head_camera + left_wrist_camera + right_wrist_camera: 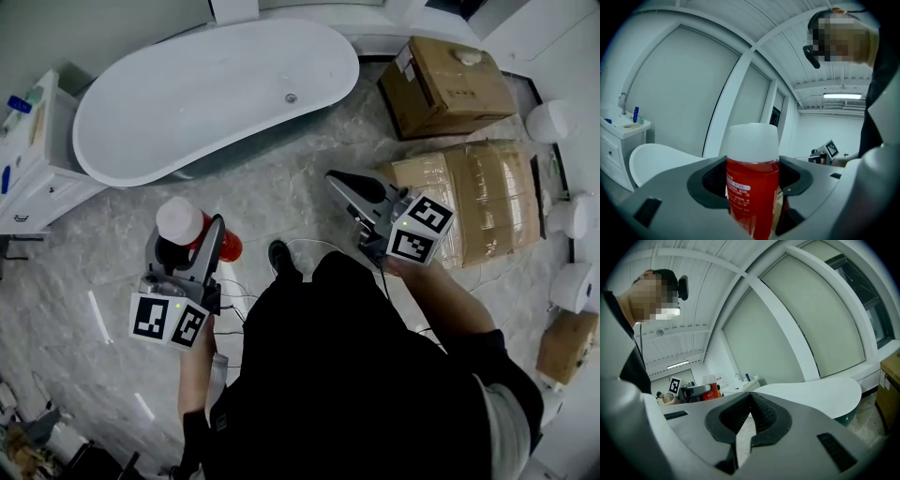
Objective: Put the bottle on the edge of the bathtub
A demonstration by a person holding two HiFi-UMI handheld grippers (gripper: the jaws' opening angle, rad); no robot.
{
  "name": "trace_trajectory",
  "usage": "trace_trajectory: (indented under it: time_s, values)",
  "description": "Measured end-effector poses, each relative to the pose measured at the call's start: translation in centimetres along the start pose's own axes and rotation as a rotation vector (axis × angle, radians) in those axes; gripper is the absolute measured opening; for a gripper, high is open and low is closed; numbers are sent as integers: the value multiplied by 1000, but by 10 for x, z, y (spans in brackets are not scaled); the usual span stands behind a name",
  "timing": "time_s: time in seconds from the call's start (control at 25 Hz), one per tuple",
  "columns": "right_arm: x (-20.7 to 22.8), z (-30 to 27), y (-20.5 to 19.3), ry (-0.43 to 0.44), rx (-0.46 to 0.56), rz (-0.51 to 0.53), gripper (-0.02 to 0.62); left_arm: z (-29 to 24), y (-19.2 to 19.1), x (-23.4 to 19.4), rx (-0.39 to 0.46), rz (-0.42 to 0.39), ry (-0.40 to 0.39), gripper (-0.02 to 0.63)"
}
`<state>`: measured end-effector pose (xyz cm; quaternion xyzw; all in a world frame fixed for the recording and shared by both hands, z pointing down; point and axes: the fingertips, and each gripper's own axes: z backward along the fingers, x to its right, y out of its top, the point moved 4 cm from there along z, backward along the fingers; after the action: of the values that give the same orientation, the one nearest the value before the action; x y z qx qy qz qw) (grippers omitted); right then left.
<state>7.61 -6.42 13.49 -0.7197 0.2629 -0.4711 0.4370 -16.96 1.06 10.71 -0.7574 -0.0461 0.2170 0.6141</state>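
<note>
Red bottle [752,192]: base cut off at the bottom of the left gripper view, body mostly hidden behind the jaw in head view. Left gripper [188,240] clamps the bottle's sides, white cap [753,140] poking past the jaws, over the floor, well apart from bathtub [187,103]. Right gripper [751,397]: jaws together, empty.

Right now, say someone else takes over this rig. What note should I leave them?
Left tool: shut on the red bottle, which has a white cap and stands upright between the jaws.
Right tool: shut, with nothing in it.
The white bathtub is ahead across the marble floor, and the bottle is held well short of it.
Done: the bottle is grasped and off the floor.
Left: carry it to the tub, set it on the edge and let go.
</note>
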Motion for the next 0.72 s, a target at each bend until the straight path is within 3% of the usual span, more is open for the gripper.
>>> trace_trajectory:
  time_s: [0.32, 0.72]
  values:
    - [34, -41, -8, 25, -67, -50, 28, -37, -11, -39, -32, 34, 27, 296]
    - [102, -73, -13, 74, -136, -71, 28, -97, -25, -44, -14, 85, 44, 296]
